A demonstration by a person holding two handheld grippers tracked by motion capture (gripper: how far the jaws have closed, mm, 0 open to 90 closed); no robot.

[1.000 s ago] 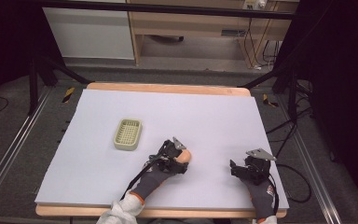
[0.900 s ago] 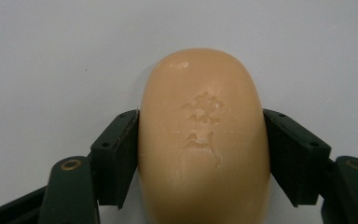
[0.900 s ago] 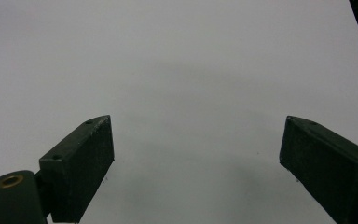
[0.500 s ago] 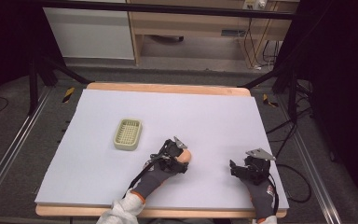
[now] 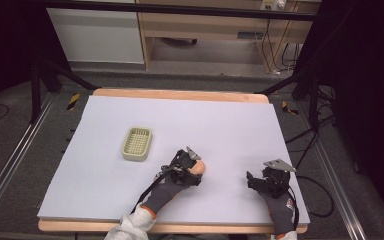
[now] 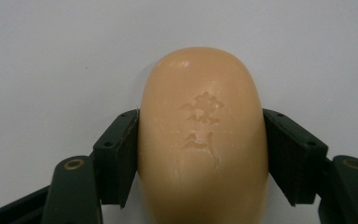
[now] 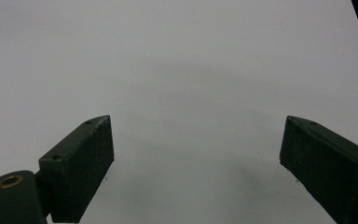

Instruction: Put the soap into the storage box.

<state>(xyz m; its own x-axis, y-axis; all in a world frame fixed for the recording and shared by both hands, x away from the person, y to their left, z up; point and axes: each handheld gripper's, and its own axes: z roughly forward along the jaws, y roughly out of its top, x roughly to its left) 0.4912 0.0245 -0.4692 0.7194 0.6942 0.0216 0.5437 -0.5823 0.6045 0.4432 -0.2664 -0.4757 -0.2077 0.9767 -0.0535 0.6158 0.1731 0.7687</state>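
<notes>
Right gripper (image 5: pixel 254 181), near table edge: matte black block jaws spread wide, nothing between them, smooth pale sheet below. Left gripper (image 6: pixel 200 154): flat black pads pressed against both long sides of the soap bar (image 6: pixel 203 140), firmly held. Bar is tan, waxy, rounded oval, with a faint embossed mark on top; lies on the white table (image 5: pixel 230 125), near centre front. Farther left: pale green ribbed plastic soap dish (image 5: pixel 137 144), rectangular, slotted floor, well apart from the bar.
</notes>
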